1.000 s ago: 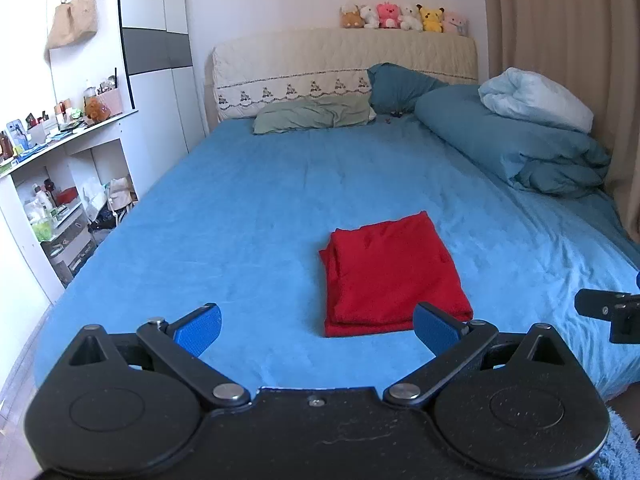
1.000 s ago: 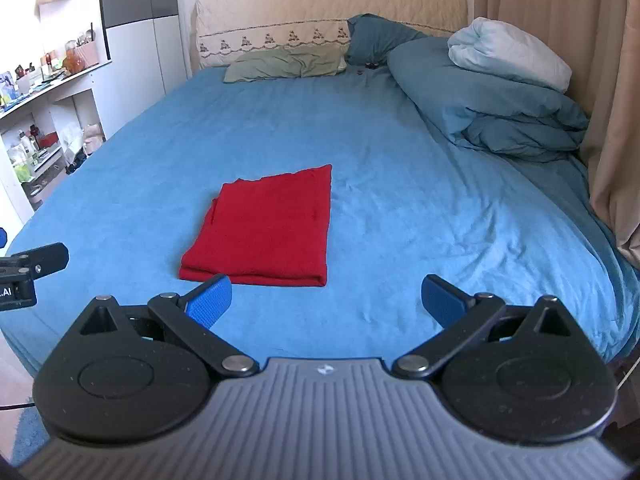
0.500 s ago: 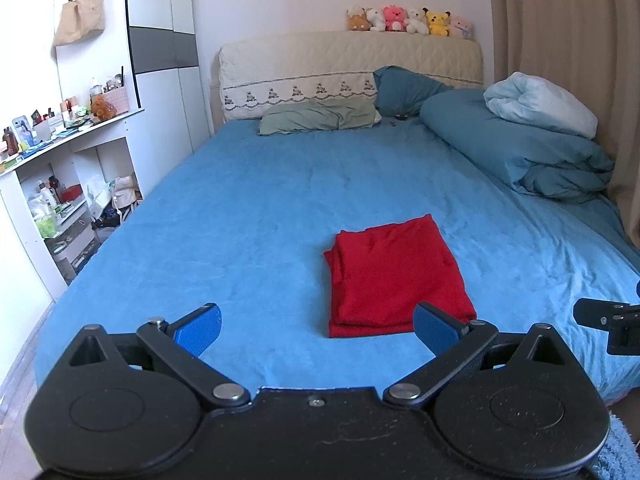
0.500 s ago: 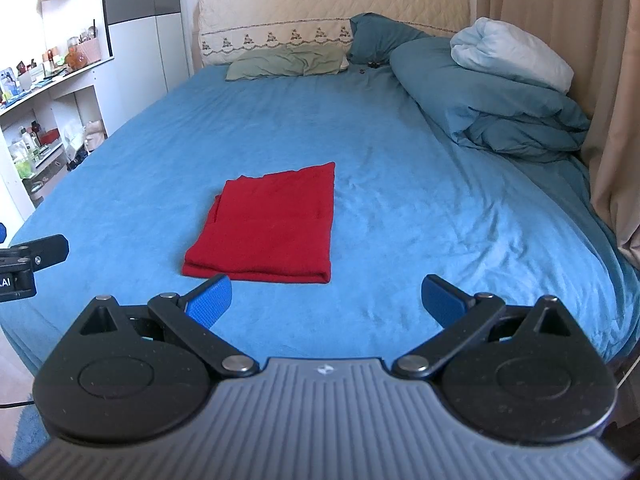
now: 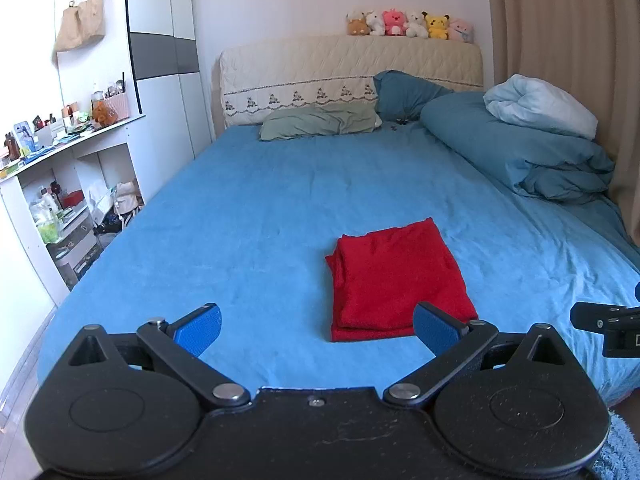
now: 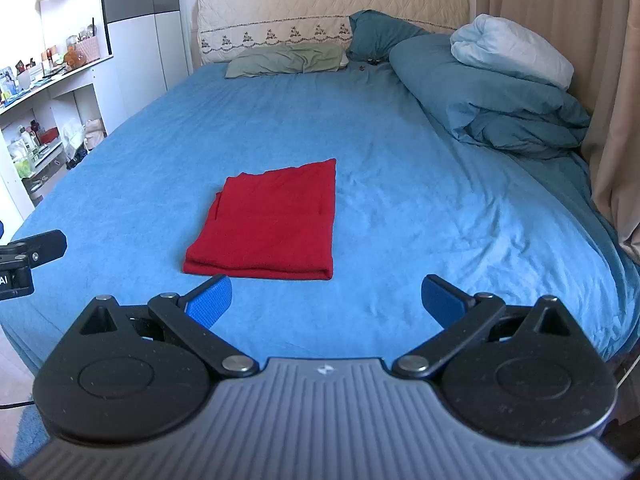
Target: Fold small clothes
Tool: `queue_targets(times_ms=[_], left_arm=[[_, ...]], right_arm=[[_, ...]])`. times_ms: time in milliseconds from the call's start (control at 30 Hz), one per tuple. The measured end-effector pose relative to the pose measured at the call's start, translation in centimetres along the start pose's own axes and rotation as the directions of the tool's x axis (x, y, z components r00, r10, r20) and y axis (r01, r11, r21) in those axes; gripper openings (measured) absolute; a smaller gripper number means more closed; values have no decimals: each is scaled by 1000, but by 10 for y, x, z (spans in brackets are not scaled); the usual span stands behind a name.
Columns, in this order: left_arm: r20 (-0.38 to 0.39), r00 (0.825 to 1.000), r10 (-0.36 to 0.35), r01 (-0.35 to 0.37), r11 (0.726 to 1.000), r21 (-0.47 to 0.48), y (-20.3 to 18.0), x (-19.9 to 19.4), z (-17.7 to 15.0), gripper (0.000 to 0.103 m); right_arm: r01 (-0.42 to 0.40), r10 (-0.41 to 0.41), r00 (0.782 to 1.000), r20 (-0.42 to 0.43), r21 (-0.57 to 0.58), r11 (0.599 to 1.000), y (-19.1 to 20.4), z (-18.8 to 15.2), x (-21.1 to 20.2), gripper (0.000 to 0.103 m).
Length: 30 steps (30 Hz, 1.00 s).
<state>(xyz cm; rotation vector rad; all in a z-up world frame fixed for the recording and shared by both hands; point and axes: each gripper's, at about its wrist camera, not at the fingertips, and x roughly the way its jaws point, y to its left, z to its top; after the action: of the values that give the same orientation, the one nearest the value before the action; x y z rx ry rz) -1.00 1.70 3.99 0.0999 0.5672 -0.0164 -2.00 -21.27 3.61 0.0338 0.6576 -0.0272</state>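
1. A bedroom is showing in both wrist views, with a wide bed [image 5: 248, 216] under a blue sheet taking up most of the picture and beige curtains [image 5: 560, 40] hanging along its right side.
2. A cream headboard [image 5: 344, 64] is standing at the far end, and a row of plush toys [image 5: 408, 24] is sitting along its top.
3. A green pillow [image 5: 320, 122] is lying against the headboard, and a bunched blue duvet [image 5: 520, 152] with a pale pillow [image 5: 540, 104] on it is resting along the right edge.
4. White shelves [image 5: 60, 184] crowded with small items are standing to the left of the bed, with a tan bag [image 5: 80, 20] hanging on the wall above them.
5. The red garment [image 5: 396, 276] is lying folded into a neat rectangle on the near part of the sheet, flat, with its layered edges showing at the near and left sides.
6. The left tool [image 5: 316, 326] is hovering just short of the garment with its blue pads spread wide, gripping nothing.
7. The right tool [image 6: 326, 300] is likewise hanging above the near edge of the bed, pads spread wide and empty, the garment lying ahead and slightly left of it.
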Motion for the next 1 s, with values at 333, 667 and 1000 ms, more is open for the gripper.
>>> queue_targets(times_ms=[333, 667, 1000], left_arm=[[2, 1000, -6, 6, 1000, 2, 4, 0, 1, 103], [-1, 1000, -8, 8, 1000, 3, 8, 1, 1, 103], [2, 1000, -13, 13, 1000, 4, 9, 1, 2, 103]], right_arm=[[0, 0, 1000, 0, 7, 1000, -1, -1, 2, 103], [1, -1, 1000, -1, 7, 1000, 1, -2, 2, 103], [3, -3, 1000, -1, 7, 1000, 4, -2, 2, 103]])
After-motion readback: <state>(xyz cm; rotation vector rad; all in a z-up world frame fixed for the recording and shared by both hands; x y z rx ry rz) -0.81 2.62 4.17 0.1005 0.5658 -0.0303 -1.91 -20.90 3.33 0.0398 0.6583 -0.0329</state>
